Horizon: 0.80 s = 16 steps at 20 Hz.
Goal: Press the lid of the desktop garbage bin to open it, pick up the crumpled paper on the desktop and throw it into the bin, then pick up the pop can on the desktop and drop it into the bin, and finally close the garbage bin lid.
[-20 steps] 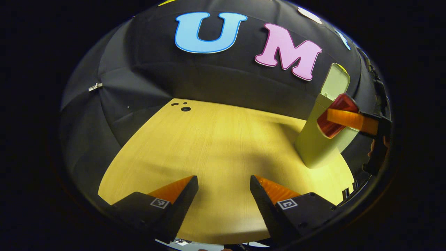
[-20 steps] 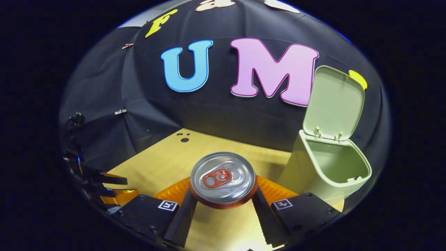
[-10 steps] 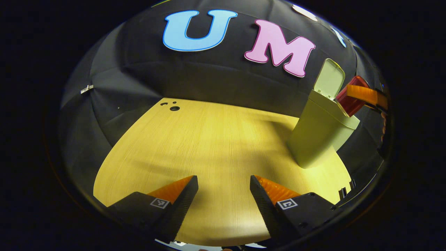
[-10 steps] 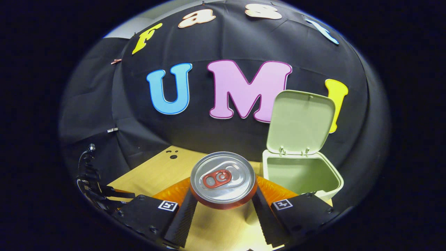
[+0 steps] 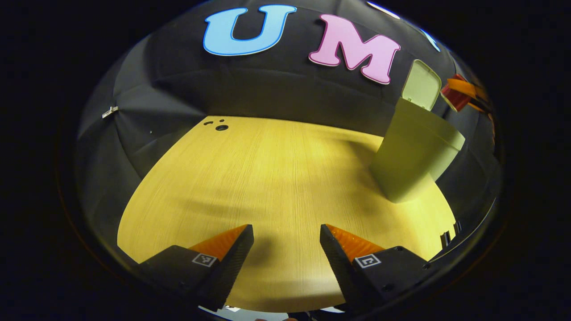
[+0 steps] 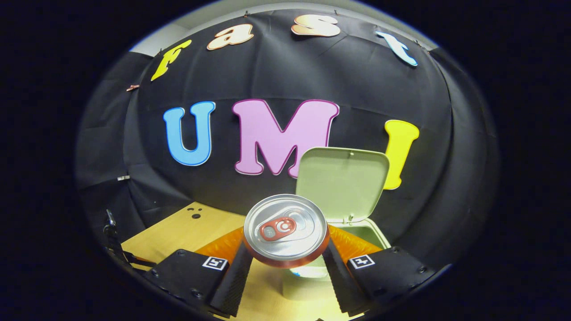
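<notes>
In the right gripper view, my right gripper (image 6: 285,263) is shut on a pop can (image 6: 285,227), whose silver top faces the camera. Just behind and below the can stands the pale green bin (image 6: 363,236) with its lid (image 6: 341,183) raised upright. In the left gripper view the bin (image 5: 415,156) stands at the right on the wooden desktop (image 5: 276,178), lid (image 5: 419,87) up. The can (image 5: 453,98) hangs in the right gripper (image 5: 464,91) high beside that lid. My left gripper (image 5: 285,249) is open low over the desktop with nothing between its fingers. The bin's inside is mostly hidden.
Small dark holes (image 5: 221,127) mark the desktop's far left corner. The black cloth wall closes the back and sides. The desktop's right edge (image 5: 448,214) runs just past the bin.
My right gripper has carried the can up and toward the bin, which now sits directly behind the can. The left gripper has barely shifted and stays open.
</notes>
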Available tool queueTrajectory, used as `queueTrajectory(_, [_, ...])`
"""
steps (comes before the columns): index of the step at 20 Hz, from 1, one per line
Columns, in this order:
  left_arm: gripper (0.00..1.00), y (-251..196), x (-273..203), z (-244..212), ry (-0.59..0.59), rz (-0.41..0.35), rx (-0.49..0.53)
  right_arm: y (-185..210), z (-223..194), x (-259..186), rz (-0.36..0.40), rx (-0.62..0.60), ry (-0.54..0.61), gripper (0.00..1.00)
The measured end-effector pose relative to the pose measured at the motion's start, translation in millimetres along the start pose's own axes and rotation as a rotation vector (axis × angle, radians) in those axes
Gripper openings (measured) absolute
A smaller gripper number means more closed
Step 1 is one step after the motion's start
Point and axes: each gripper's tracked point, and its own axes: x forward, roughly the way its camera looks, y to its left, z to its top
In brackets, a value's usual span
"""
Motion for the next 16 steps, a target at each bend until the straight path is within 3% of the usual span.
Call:
queueTrajectory(8, [0.96, 2.1, 12.5, -1.2, 0.022, 0.049, -0.016, -38.2, 10.2, 15.4, -0.061, 0.001, -0.015, 0.83])
queueTrajectory(16, [0.96, 3.9, 21.5, 1.5, 0.051, 0.093, 0.001, -62.1, -18.0, 43.4, -0.085, -0.001, 0.040, 0.83])
